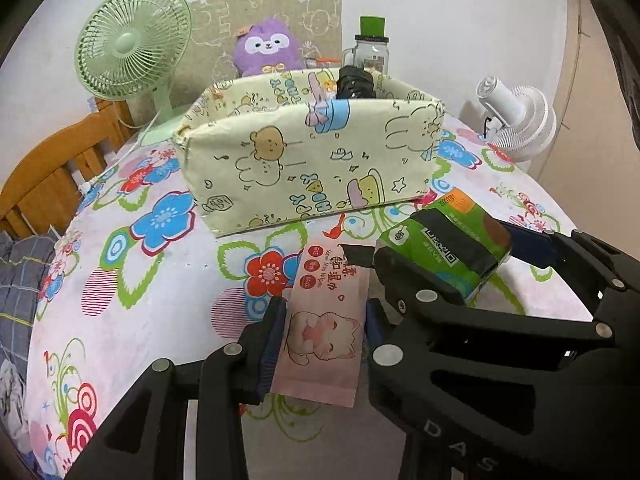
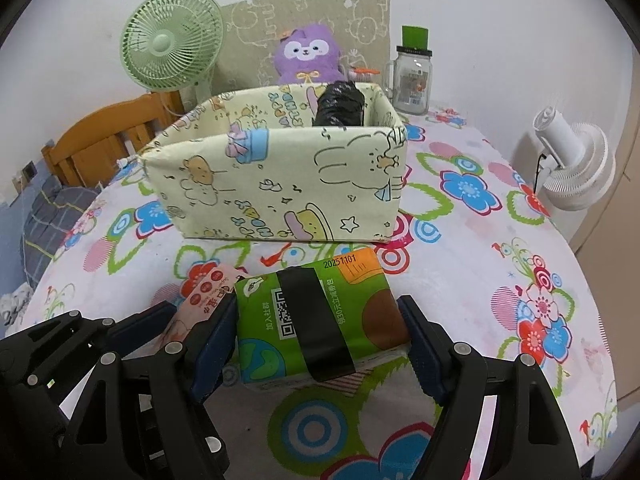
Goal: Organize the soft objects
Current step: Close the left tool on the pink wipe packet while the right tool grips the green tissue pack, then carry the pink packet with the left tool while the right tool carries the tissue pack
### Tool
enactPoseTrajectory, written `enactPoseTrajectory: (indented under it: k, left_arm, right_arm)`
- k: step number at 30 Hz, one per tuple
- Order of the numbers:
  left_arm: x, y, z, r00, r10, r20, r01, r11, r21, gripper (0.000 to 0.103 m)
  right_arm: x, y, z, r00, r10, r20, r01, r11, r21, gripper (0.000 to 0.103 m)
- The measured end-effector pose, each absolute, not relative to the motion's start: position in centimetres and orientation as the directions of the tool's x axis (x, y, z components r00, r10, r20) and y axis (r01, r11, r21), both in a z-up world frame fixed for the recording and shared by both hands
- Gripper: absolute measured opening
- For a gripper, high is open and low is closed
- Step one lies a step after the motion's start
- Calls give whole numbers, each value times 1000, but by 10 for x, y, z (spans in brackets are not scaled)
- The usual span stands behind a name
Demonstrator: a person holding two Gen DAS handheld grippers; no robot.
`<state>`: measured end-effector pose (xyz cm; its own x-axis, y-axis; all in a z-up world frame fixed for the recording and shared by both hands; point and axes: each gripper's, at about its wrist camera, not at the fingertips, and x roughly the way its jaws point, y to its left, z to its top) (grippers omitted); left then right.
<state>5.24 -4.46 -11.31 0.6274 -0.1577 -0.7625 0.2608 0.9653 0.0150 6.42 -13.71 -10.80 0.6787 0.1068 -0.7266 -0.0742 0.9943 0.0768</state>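
Left wrist view, table (image 1: 120, 320): covered by a flowered cloth, it carries everything; the open stretch in front of the box gives both grippers room to work side by side.

Box (image 1: 304, 160): a fabric bin with cartoon print, open at the top, standing near the middle of the table with its long wall facing the grippers. It is likely the place the soft packs are meant to go, since a black bundle (image 2: 340, 104) already leans inside at the back right.

Fans and plush: a green fan (image 1: 132, 52) behind the box to the left, a white fan (image 1: 516, 120) at the right table edge, and a purple plush (image 1: 266, 46) against the wall by a jar (image 1: 372, 50). All are well apart from the work.

Tissue pack (image 2: 320, 320): green, banded with black tape, just in front of the box. It looks lifted off the cloth and tilted, though I cannot be sure.

Right gripper (image 2: 320, 340): its blue pads sit against both sides of the tissue pack, clamping it across its width so the soft pack will not sag out.

Wipes (image 1: 324, 328): a slim pink pack with a cat print, lying lengthwise toward the box, just left of the tissue pack.

Left gripper (image 1: 326, 332): narrowed onto the wipes, the pads pressed to their long edges.

Judgement: both packs seem held ready for carrying into the box.
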Motion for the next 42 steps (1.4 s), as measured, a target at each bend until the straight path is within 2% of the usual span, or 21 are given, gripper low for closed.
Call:
enactPoseTrajectory:
  k: [24, 42]
  left_arm:
    - [19, -38, -61, 721, -160, -674, 243, 970, 30, 41]
    - [23, -41, -22, 764, -170, -623, 254, 966, 48, 41]
  right_arm:
    - [26, -134, -54, 756, 118, -644, -89, 993, 77, 80]
    - [25, -138, -13, 798, 113, -592, -86, 994, 73, 80]
